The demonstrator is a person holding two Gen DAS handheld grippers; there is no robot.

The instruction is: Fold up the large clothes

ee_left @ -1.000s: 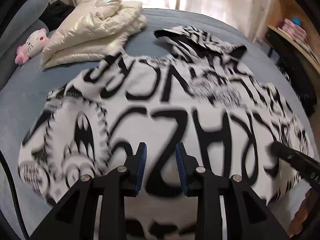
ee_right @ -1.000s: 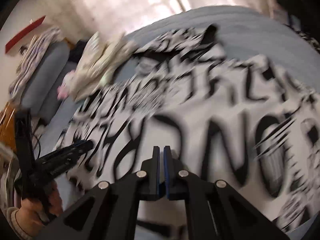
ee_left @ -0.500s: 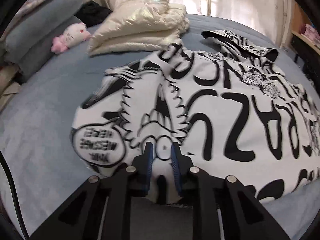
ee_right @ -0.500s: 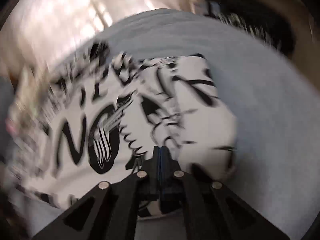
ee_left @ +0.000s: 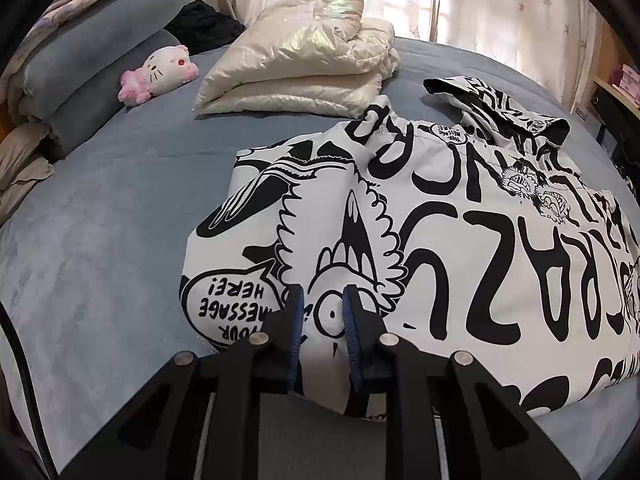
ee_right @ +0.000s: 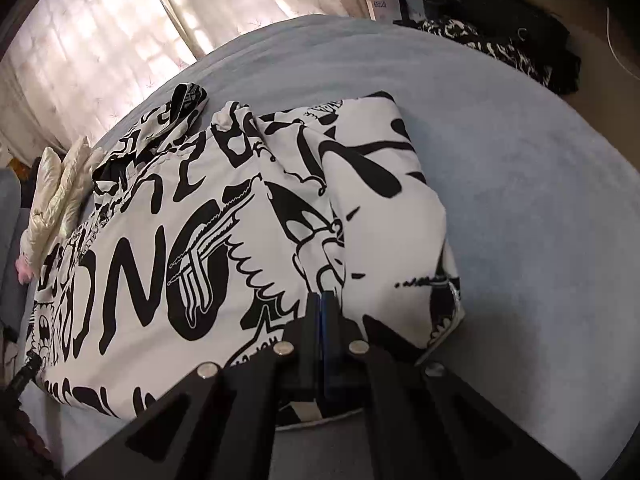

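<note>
both grippers (ee_left: 322,300) (ee_right: 323,300) pinch the printed jacket's (ee_left: 460,240) near hem

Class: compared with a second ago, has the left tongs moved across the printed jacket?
Yes. The left tongs moved leftward to the printed jacket edge nearer the plush toy.

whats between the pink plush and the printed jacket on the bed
In the left wrist view, bare blue bed cover lies between the plush and the printed jacket. The cream jacket sits off that line, further back.
</note>
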